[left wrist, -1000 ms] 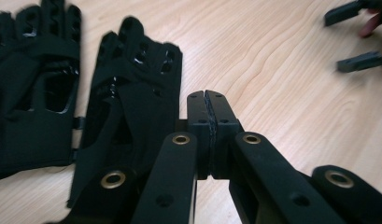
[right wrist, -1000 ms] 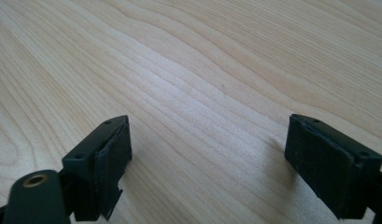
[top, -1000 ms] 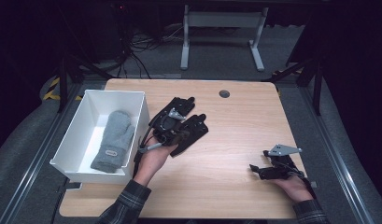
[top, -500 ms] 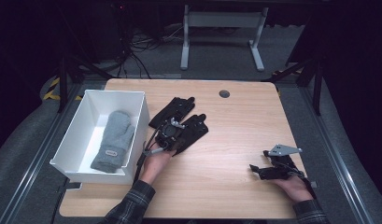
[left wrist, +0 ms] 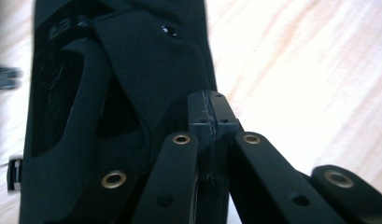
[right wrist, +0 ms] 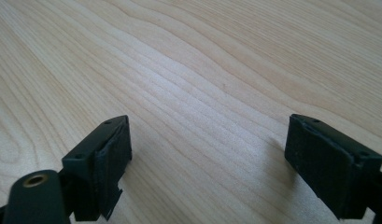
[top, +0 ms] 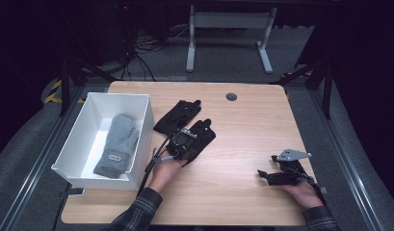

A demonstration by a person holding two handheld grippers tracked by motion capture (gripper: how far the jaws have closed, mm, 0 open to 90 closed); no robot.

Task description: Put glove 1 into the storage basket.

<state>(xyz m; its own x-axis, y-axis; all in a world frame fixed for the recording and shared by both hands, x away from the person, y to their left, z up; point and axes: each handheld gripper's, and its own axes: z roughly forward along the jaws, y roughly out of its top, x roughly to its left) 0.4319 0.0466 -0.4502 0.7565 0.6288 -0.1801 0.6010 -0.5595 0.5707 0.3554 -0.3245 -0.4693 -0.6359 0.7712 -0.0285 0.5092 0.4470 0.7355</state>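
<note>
**Left claw down on the near black glove**

High view showed your left gripper (top: 185, 140) lying over the nearer of two black gloves, the near glove (top: 200, 138), at mid-table. Its jaws were pressed together, pad to pad, and in the left gripper view the shut tips (left wrist: 211, 122) sat right against the dark fabric; whether any cloth was pinched between them could not be told. My reading is that you had lowered the claw there to pick that glove up, since a grey mitten (top: 116, 145) already lay flat in the white bin (top: 142, 126) just to the left, and the far glove (top: 180, 114) rested beside the near one, touching or overlapping it.

Your right gripper (top: 268, 174) rested near the table's (top: 242, 125) front right corner, well apart from the gloves, jaws wide apart over bare wood with nothing between them. It looked parked to stay out of the way.

The gloves were matte black, soft and limp, with stitched panels and short fingers splayed toward the far edge. The mitten was a knitted grey, thick and rounded, with a small label at its cuff. The bin was rigid, straight-walled and open-topped. The tabletop was pale wood grain, smooth, with a round dark grommet (top: 231, 96) near its far edge.
</note>
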